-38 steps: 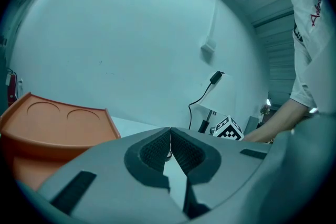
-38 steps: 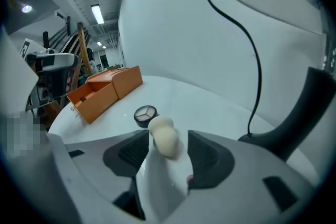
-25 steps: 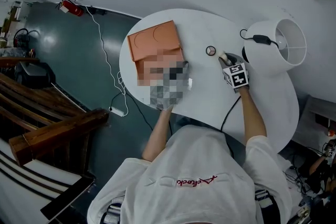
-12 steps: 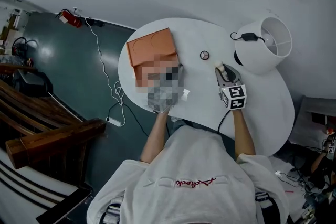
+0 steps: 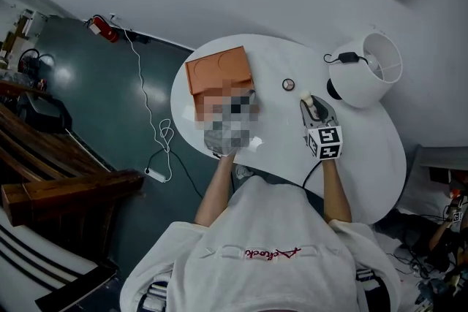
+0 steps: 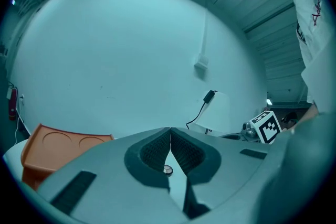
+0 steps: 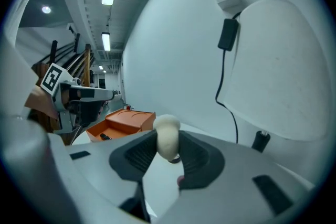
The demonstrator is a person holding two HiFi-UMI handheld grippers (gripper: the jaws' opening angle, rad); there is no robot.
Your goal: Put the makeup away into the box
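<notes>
The right gripper (image 5: 311, 104) has been lifted off the white table (image 5: 365, 150) and pulled back from the foot of the lamp (image 5: 369, 73), where it was a second ago. A cream makeup sponge (image 7: 167, 136) has been carried up with it.

The sponge is pinched between the two jaws, which are kept partly apart by it. It is shaped like an egg. Its long way is stood up in the right gripper view, and its round end is poked out past the jaw tips. It is held in the air above the table, between the lamp and the orange box (image 5: 218, 69).

Red curly writing is seen on the white shirt (image 5: 272, 253), but it cannot be read. Black and white squares are printed on the marker cube (image 5: 325, 142). Two rings are pressed into the box's open lid. A small dark thing (image 7: 105, 136) is laid inside the box.

The left gripper (image 6: 170, 131) is closed, with its jaw tips pressed together and nothing held. A small round case (image 5: 289, 84) is left on the table, between the box and the lamp.
</notes>
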